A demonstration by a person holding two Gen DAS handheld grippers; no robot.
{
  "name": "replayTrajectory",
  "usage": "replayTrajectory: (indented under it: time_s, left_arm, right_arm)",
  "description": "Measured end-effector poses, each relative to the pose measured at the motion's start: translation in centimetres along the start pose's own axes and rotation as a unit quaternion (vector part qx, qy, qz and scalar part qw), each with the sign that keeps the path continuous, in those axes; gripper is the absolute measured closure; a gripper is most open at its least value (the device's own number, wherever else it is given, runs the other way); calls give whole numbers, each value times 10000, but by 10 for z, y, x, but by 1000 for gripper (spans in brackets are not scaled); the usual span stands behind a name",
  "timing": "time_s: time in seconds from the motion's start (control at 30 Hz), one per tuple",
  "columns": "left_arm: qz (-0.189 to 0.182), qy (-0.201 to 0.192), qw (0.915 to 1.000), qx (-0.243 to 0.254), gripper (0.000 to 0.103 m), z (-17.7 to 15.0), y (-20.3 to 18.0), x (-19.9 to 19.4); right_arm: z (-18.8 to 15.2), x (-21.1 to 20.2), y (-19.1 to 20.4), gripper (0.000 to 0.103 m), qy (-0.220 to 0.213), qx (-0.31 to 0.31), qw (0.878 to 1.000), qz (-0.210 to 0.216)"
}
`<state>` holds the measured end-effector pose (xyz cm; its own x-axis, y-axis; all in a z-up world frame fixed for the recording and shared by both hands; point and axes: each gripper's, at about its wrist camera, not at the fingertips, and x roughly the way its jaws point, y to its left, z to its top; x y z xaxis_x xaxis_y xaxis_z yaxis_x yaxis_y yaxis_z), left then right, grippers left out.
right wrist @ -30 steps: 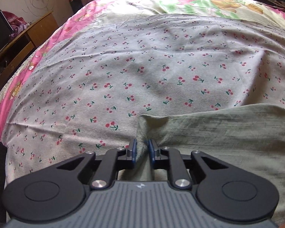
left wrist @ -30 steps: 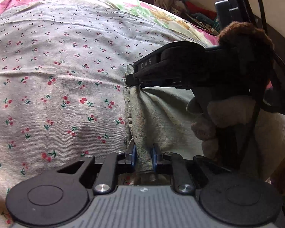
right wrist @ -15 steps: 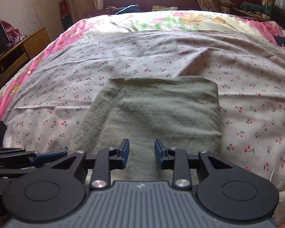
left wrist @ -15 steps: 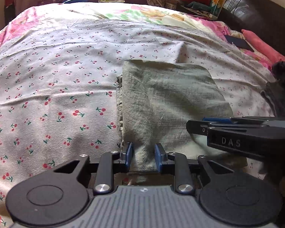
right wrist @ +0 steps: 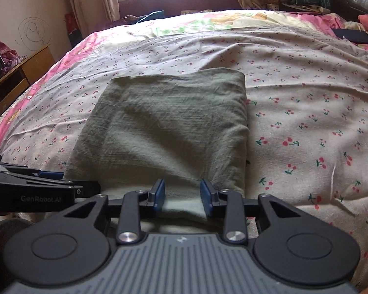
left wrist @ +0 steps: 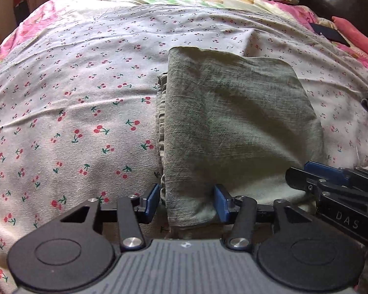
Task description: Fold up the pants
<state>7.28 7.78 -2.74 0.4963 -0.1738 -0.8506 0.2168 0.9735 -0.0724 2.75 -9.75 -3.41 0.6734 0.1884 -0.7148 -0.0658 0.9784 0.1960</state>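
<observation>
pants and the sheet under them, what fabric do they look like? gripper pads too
Pants: grey-green woven cloth, likely linen or slubby cotton; matte, streaky weave lines and soft creases show.
Bedsheet: thin printed cotton by the look, matte, cherry print, fine wrinkles.
Blue pads on the left gripper: smooth, probably rubber or plastic; cannot tell which. Arms behind them look like black moulded plastic.

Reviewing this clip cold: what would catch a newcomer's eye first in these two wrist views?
The folded grey-green pants lie flat in the middle of the cherry-print bedsheet, a neat rectangle. At their near edge both the left gripper and right gripper stand open, the left having just widened, cloth lying loose between the blue fingers.
</observation>
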Motion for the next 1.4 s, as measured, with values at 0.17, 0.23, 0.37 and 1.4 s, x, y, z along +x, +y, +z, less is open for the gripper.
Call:
replayTrajectory:
  time_s: [0.17, 0.23, 0.37, 1.4]
  left_arm:
    - [275, -81, 9990, 351, 41, -2, -14, 0]
    - [330, -79, 9985, 435, 40, -2, -17, 0]
    - [359, -58, 9985, 418, 38, -2, -15, 2]
    - [815, -150, 9950, 564, 27, -6, -21, -21]
  right_arm:
    - [2, -12, -1, 70, -245, 59, 9996, 115]
    - [2, -11, -1, 70, -232, 41, 9997, 104]
    - [-2, 1, -3, 70, -26, -41, 10000, 76]
    - [9, -20, -41, 63, -189, 828, 9962, 170]
